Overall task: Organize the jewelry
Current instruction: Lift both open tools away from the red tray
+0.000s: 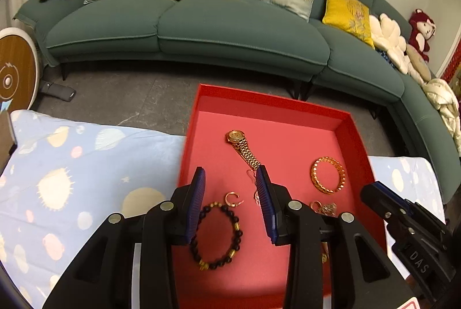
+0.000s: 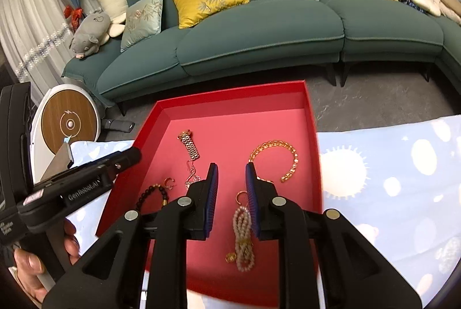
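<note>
A red tray (image 1: 201, 95) (image 2: 312, 118) holds the jewelry. In it lie a gold watch (image 1: 241, 146) (image 2: 188, 144), a gold chain bangle (image 1: 328, 175) (image 2: 276, 157), a dark bead bracelet (image 1: 219, 234) (image 2: 152, 195), a small gold ring (image 1: 232, 199) (image 2: 170, 182), a thin gold earring (image 1: 252, 175) (image 2: 191, 173) and a pearl strand (image 2: 243, 234). My left gripper (image 1: 232, 179) is open and empty above the bead bracelet and ring. My right gripper (image 2: 231, 170) is open and empty above the pearl strand.
The tray sits on a light blue patterned cloth (image 1: 72, 165) (image 2: 389, 179). A teal sofa (image 1: 230, 29) (image 2: 259, 29) with cushions and plush toys stands behind on a grey floor. A round wooden-faced device (image 2: 69, 124) is at the left.
</note>
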The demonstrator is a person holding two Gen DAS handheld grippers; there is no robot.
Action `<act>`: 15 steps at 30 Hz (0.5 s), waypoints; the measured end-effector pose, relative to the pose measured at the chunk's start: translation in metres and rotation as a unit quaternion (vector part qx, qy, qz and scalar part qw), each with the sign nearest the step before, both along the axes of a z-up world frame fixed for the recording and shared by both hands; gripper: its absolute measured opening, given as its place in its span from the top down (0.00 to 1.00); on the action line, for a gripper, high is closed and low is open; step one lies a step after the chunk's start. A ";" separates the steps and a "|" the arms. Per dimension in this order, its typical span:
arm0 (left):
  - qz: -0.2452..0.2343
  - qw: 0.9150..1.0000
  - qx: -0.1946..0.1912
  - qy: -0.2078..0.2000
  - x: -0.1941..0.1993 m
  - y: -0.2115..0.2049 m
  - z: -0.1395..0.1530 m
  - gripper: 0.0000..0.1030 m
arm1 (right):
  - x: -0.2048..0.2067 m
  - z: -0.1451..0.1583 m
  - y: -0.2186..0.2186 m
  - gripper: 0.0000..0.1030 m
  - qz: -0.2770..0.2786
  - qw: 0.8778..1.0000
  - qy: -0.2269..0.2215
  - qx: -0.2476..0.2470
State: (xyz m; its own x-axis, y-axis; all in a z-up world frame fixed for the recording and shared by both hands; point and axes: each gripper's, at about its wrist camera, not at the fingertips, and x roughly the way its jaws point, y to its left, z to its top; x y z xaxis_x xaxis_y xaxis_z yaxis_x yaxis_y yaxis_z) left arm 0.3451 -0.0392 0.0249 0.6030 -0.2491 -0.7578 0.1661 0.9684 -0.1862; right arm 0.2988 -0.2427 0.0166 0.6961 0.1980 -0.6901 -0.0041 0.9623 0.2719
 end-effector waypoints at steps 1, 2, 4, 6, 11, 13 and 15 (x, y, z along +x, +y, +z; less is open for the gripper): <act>0.001 1.000 -0.006 -0.004 -0.009 0.005 0.005 0.67 | -0.009 0.007 -0.002 0.81 0.001 1.000 -0.006 -0.004; 0.002 1.000 -0.007 -0.005 -0.018 0.011 0.010 0.66 | -0.019 0.013 -0.004 0.81 0.001 1.000 -0.012 -0.006; 0.007 1.000 -0.012 -0.008 -0.040 0.022 0.021 0.66 | -0.041 0.027 -0.008 0.81 0.004 1.000 -0.022 -0.003; 0.011 1.000 -0.020 -0.009 -0.064 0.036 0.030 0.66 | -0.068 0.041 -0.013 0.81 0.005 1.000 -0.027 0.002; 0.028 0.999 -0.028 -0.011 -0.128 0.065 0.044 0.66 | -0.137 0.064 -0.017 0.81 0.010 0.999 -0.030 0.020; 0.030 0.999 -0.025 -0.001 -0.150 0.071 0.042 0.66 | -0.163 0.066 -0.013 0.80 0.011 0.999 -0.034 0.021; 0.036 0.999 -0.020 0.004 -0.170 0.078 0.038 0.66 | -0.185 0.061 -0.005 0.71 0.015 0.999 -0.028 0.026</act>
